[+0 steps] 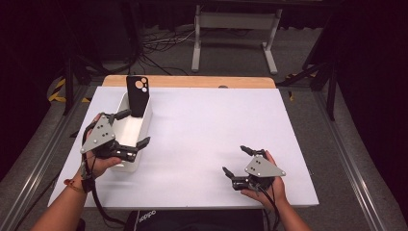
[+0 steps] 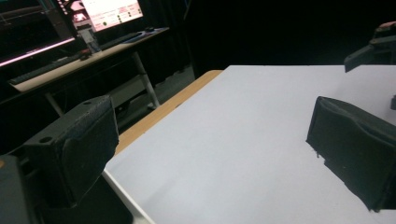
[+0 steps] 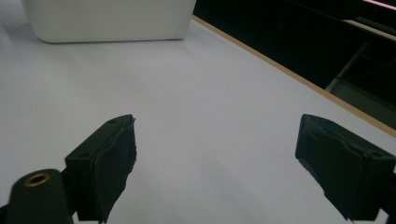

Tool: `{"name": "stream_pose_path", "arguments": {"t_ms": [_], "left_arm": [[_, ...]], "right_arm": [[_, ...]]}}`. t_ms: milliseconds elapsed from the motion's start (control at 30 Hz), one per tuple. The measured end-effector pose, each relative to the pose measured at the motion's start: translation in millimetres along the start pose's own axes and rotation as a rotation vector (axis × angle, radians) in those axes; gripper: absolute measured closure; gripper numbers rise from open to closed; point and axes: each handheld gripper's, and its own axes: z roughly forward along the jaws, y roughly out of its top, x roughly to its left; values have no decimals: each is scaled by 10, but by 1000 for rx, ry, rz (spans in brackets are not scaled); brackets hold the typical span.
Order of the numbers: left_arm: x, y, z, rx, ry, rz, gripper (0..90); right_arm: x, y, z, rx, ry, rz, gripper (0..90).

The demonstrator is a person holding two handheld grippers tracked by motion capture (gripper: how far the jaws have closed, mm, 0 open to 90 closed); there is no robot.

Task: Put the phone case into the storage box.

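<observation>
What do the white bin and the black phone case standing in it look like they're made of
White bin: probably moulded plastic, going by its smooth, even walls, rounded corners and dull sheen, which also show in the right gripper view.
Black phone case: likely matte silicone or soft plastic; its surface is flat black with no glare and has camera cut-outs. Neither can be confirmed by look alone.

Even overhead light brightens the white tabletop (image 1: pixel 216 130); surroundings fall into darkness. Shadows stay soft. Both gripper views look slightly blurred.

High view: overhead, facing forward across table (image 1: pixel 202 125); gripper views: low, close over it; shared: white tabletop, bin (image 1: pixel 139 127)
</observation>
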Motion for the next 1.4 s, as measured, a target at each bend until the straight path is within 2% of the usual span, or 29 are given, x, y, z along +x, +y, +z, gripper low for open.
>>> {"name": "stream_pose_path", "arguments": {"t_ms": [300,567,767,1033,1100,1400], "left_arm": [[-150,-20,37,-4,-35,-8,33],[-286,-24,66,-5,-63,9,34],[-353,-60,91,14,-95,9,37],[-466,-113,72,13,-99,24,44],[-495,-131,72,18,-115,18,44],[-591,-236,96,45,-124,18,39]], "right_arm": [[8,12,19,-4,9,-12,135],[27,20,6,-10,13,-22,135],[30,39,-11,-14,6,-26,135],[7,54,-49,-20,-3,-22,135],[1,53,-61,-19,-8,-20,135],[1,50,-85,-18,-7,-14,135]]}}
